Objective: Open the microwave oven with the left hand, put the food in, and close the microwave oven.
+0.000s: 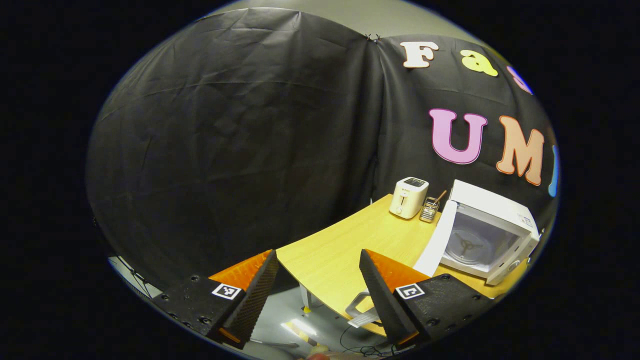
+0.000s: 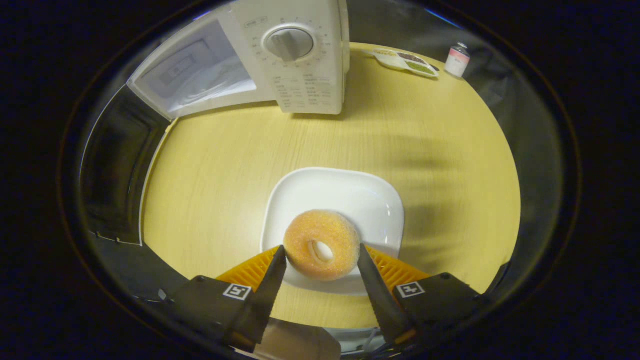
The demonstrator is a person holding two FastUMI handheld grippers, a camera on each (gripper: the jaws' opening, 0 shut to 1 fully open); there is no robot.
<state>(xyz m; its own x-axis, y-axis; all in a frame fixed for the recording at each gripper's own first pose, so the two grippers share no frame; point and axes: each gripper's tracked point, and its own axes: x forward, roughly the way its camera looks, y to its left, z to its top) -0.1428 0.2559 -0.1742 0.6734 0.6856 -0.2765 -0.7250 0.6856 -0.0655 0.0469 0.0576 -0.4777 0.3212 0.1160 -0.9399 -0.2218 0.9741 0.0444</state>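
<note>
White plate (image 2: 350, 195) holding doughnut (image 2: 322, 244), microwave (image 2: 280, 60) open

Table (image 2: 210, 165): microwave (image 2: 300, 60), plate (image 2: 345, 195), toaster (image 1: 409, 197).

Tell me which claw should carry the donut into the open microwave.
Right. Its claw already sits around the donut on the plate. The left claw hangs open, away from the microwave.

We hold the left gripper (image 1: 318, 262) wide apart, off the table's (image 1: 340, 245) near edge, gripping nothing. Right gripper (image 2: 321, 257) over the table, fingers pressed on both doughnut (image 2: 322, 243) sides.
</note>
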